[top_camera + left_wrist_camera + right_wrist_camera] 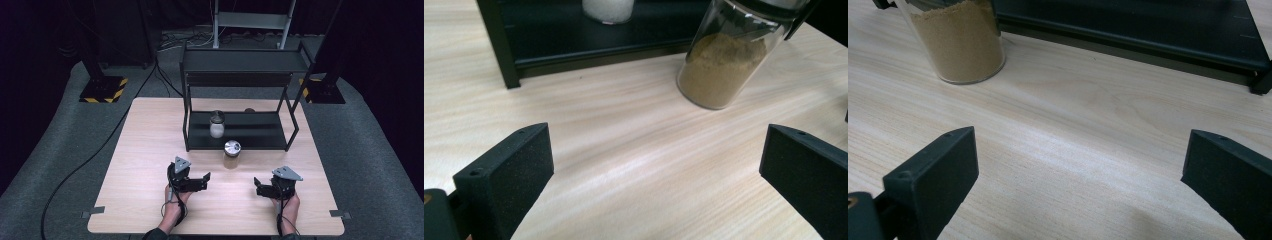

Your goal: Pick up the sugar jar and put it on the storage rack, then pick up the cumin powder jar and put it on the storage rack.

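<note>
Approach stage, nothing grasped yet. Left gripper [202, 179] and right gripper [259, 186] both low over the pale wooden worktop [145, 170], jaws spread wide, nothing between them. Clear glass jar of brown powder with a silver lid [232, 154] upright on the worktop, between and just ahead of both, right in front of the black metal shelf rack [187, 125]. Second glass jar of white powder [217, 124] already on the rack's lower shelf. Next, probably: advance one gripper, straddle the brown jar's body, close squarely, keep upright.
</note>
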Demonstrator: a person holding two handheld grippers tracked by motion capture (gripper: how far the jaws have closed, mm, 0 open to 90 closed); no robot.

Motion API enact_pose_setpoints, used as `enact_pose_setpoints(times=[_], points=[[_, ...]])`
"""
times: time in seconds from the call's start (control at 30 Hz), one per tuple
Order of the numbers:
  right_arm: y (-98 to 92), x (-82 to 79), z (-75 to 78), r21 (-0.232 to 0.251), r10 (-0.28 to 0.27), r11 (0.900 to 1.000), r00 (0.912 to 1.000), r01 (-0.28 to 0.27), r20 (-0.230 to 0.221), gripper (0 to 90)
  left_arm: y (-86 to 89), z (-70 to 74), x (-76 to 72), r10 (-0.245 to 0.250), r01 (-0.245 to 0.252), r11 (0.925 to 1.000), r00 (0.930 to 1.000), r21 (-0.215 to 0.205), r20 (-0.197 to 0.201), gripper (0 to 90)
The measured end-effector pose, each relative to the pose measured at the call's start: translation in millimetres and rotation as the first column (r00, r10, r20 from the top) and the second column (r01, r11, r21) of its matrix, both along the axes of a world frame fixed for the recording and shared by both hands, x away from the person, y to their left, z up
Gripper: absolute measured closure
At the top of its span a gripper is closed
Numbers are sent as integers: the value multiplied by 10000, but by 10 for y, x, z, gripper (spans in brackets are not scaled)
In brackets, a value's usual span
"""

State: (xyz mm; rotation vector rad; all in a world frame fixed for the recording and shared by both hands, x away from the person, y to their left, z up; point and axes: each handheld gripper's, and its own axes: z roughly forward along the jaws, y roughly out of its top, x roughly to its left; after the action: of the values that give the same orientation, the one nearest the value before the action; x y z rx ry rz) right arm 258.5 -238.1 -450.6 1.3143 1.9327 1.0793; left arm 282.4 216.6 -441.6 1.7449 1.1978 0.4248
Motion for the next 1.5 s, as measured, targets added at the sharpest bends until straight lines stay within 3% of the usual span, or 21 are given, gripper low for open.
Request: enact_pose_setpoints(times=[0.17, 0.3, 0.47, 0.6, 0.83, 0.93, 1.13, 1.23, 1.33, 1.4, 1.5], points=[[-11, -5, -4, 76, -2, 10000, 10000, 2, 19, 3, 31, -37, -85, 122, -124, 9995, 9999, 275, 79, 6], [-7, -5, -4, 52, 5, 10000, 10000, -6, 20, 3, 80, -60, -149, 253, -252, 9990, 9997, 376, -2, 6], [-12, -6, -6, 79, 6, 10000, 10000, -6, 30, 2, 142, -67, -228, 435, -421, 9959, 9989, 806, -156, 5], [-10, -6, -5, 72, 2, 10000, 10000, -3, 27, 2, 209, -81, -262, 675, -648, 9944, 9973, 839, -290, 5], [4, -7, -3, -8, -7, 10000, 10000, 7, 38, 0, 285, -77, -261, 906, -847, 9922, 9940, 918, -617, 9], [-3, -7, -4, 23, 17, 10000, 10000, -17, 38, 0, 278, -23, -169, 925, -781, 9901, 9880, 1162, -1237, 9], [10, -5, 1, -80, 44, 10000, 10000, -43, 29, 0, 263, -20, -182, 1058, -904, 9883, 9865, 1230, -1249, 19], [32, 5, 13, -200, 88, 9998, 9999, -90, -60, 0, 164, 15, -171, 1078, -842, 9787, 9870, 1871, -1196, 21], [64, 31, 41, -517, 316, 9981, 9992, -328, -237, 0, 17, 50, -155, 989, -640, 9574, 9889, 2817, -1113, 13], [85, 54, 63, -716, 442, 9963, 9983, -468, -374, 0, 13, 52, -150, 976, -622, 9566, 9889, 2848, -1117, 4], [46, 84, 71, -382, 627, 9972, 9971, -644, -440, 0, 11, 52, -151, 989, -635, 9562, 9889, 2857, -1111, 4]])
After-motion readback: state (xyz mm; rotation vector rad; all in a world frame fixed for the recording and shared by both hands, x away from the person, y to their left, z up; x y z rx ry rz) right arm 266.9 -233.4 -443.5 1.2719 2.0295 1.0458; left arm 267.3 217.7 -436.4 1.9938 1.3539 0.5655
